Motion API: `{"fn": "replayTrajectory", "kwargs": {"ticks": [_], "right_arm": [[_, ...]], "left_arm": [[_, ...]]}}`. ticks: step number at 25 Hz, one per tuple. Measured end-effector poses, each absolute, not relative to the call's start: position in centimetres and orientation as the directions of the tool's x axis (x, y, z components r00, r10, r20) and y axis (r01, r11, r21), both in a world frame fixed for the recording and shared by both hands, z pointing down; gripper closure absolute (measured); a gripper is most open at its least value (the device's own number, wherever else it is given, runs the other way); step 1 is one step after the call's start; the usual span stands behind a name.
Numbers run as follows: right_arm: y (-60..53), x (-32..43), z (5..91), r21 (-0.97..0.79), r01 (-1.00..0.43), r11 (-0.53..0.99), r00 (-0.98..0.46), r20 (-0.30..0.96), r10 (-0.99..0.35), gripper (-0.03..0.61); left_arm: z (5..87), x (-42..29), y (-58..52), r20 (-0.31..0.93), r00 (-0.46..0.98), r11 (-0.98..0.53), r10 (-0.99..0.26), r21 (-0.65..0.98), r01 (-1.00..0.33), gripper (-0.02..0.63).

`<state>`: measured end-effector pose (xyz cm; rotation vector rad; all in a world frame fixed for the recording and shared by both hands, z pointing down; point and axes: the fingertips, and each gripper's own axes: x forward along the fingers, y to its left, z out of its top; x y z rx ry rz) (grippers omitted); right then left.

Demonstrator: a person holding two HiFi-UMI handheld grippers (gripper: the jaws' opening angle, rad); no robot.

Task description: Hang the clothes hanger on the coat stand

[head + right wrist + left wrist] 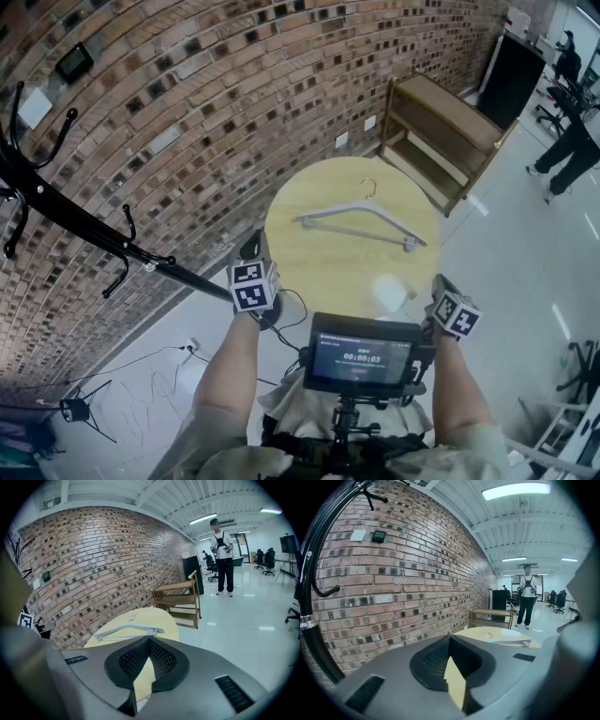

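Beyond right gripper [148, 641], slim pale-grey hanger [124, 630] lies flat on table [157, 618].

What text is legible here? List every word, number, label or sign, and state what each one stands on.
"00:00:03", as best it reads: white timer digits on the monitor screen at the person's chest.
Smaller lines above and below those digits: too small to read.
Marker cubes: black-and-white square patterns only, no letters or numbers.
Dark wall panel and the white plate beside it on the brick wall: nothing readable.
Hanger and table: no print visible.
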<state>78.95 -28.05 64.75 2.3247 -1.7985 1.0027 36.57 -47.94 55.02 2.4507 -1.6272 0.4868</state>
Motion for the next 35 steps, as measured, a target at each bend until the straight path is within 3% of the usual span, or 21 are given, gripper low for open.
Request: {"fn": "replayTrajectory", "kwargs": {"ticks": [10,20,21,26,35], "right_arm": [[-32.6,76.3,60.6,-0.274,-0.937,-0.216,0.075,0.446,-0.892,0.575],[-42.4,64.5,56.4,-0.033,-0.999,0.03,-0.041,0.433,-0.901,0.575],[-43.4,63.2,56.4,0.003,-0.998,0.068,-0.06,0.444,-0.894,0.535],[-47.7,57.7,57.6,0.163,-0.944,0.288,-0.169,0.509,-0.844,0.482],[-53.9,54.6,65.3,0.232,-0.769,0.595,-0.344,0.634,-0.693,0.448]], "left_arm": [[52.8,39.5,-48.3,0.319,0.425,-0.452,-0.847,-0.013,-0.892,0.604],[51.6,35.7,-49.3,0.328,0.503,-0.53,-0.8,0.007,-0.848,0.604],[51.8,35.2,-49.2,0.338,0.504,-0.53,-0.795,0.017,-0.848,0.604],[53.9,35.3,-48.3,0.38,0.498,-0.517,-0.779,0.059,-0.854,0.604],[57.3,41.0,-50.3,0.462,0.46,-0.48,-0.758,0.082,-0.874,0.604]]}}
